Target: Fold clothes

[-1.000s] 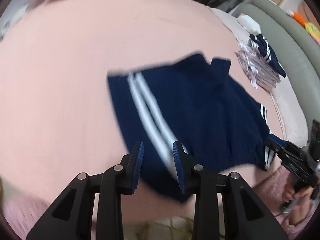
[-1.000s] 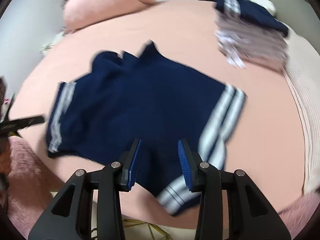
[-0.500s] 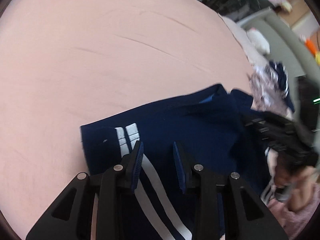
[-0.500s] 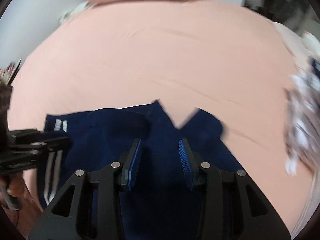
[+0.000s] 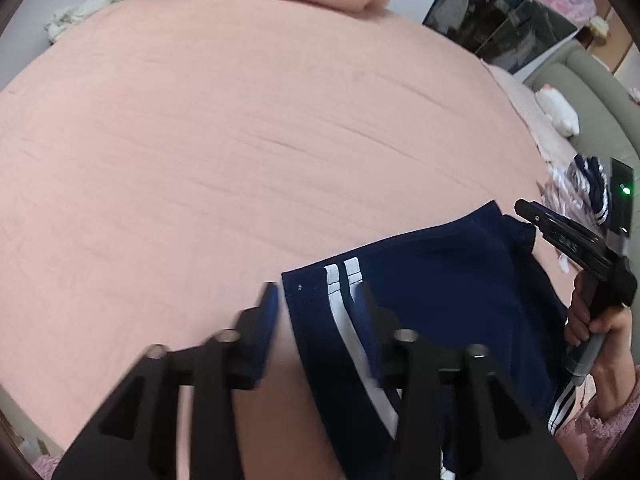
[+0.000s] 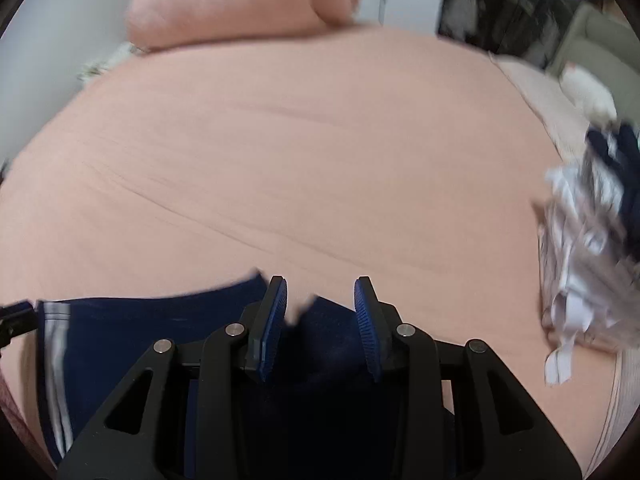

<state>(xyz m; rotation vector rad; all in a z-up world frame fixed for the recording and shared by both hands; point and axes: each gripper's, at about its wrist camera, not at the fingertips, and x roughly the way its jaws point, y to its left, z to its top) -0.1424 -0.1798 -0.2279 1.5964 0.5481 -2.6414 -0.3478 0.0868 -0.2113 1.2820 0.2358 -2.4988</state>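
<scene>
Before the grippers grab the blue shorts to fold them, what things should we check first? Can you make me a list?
1. Left gripper open: ok, its jaws stand apart.
2. Right gripper open: ok, jaws apart.
3. Left gripper lined up on the navy shorts: ok, the white-striped corner sits between its fingers.
4. Right gripper over the shorts: ok, dark cloth lies between and under its fingers.
5. Cloth actually touched by either gripper: cannot tell, the pictures are blurred.
6. Folding room on the pink bed: ok ahead of the shorts; the pile of other clothes lies off to the right.
</scene>
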